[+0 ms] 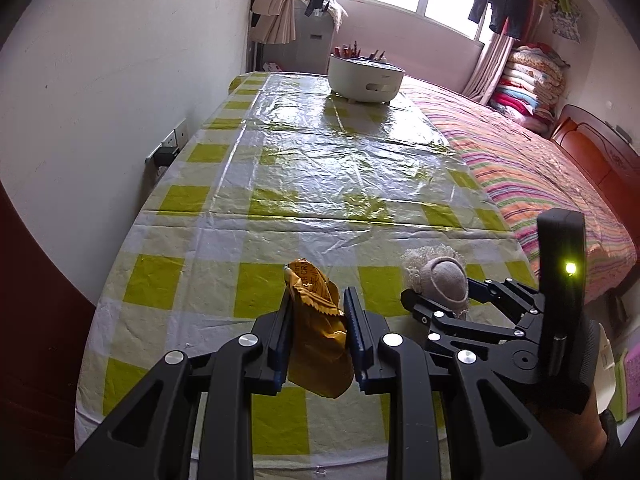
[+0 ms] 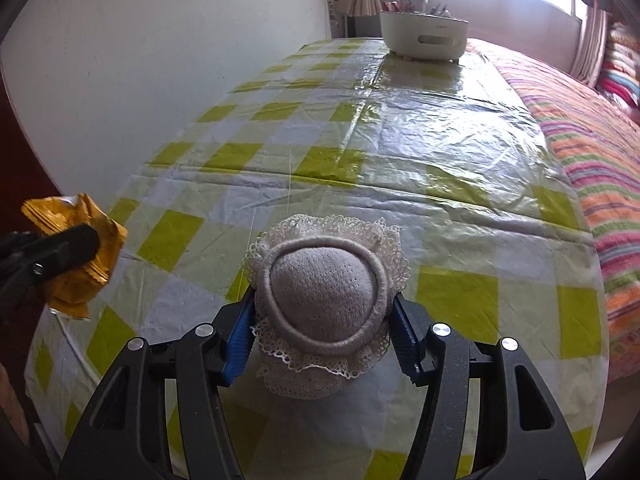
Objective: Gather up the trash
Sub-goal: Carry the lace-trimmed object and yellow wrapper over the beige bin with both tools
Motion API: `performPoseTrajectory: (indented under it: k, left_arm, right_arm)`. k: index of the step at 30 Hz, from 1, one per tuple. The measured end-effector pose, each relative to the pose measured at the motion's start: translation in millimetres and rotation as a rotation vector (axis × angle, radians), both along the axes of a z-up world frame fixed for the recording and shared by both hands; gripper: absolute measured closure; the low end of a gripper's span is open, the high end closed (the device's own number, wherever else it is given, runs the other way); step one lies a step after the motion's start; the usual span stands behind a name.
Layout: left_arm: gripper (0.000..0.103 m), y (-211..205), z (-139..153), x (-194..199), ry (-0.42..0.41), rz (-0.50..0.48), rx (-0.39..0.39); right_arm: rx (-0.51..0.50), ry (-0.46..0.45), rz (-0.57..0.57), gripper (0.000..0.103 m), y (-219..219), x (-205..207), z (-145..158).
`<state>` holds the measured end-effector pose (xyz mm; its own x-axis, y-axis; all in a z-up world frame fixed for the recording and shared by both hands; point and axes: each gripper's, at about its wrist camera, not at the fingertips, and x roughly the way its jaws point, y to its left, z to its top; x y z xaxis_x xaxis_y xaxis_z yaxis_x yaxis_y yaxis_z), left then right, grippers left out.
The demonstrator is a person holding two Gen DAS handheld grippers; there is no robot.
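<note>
Left tool: pads clamped on a crumpled yellow snack wrapper; brown print on its upper end, text not legible in full. The wrapper stands up between the blue pads.
Wrapper position: near edge of the surface, left of centre in the left wrist view; whether its lower end touches the surface I cannot tell. In the right wrist view the same wrapper shows at far left, in the black finger of the left tool.
Right tool: blue pads on either side of a rolled grey sock with a white lace cuff; pads meet the roll on both flanks, so clamped on it.
Sock position: near edge of the surface, right of the wrapper and apart from it. In the left wrist view the sock sits in the right tool.
Surface: table under a glossy plastic cover, yellow-green and white check, creased, strong glare toward the far end.
Far end: round white bin with red and mixed items showing over its rim.
Right of surface: bed with striped multicolour sheet, just beside the long edge.
Left of surface: white wall with a socket and a black plug.
Background: window, hanging clothes, stacked quilts at the far right.
</note>
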<state>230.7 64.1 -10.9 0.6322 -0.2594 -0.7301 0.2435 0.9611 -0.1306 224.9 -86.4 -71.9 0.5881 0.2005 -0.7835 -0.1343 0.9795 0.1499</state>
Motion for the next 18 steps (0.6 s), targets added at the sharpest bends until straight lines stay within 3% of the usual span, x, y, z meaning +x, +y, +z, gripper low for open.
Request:
performPoseTrajectory:
  k: [5, 18]
  left_arm:
    - [0.079, -11.7, 0.1, -6.9, -0.003, -0.035, 0.008]
    - [0.079, -51.7, 1.7, -21.6, -0.009, -0.124, 0.019]
  right_arm:
    - [0.070, -0.025, -0.041, 0.046, -21.8, -23.3, 13.6]
    - [0.086, -0.083, -0.133, 0.046, -87.3, -88.2, 30.9]
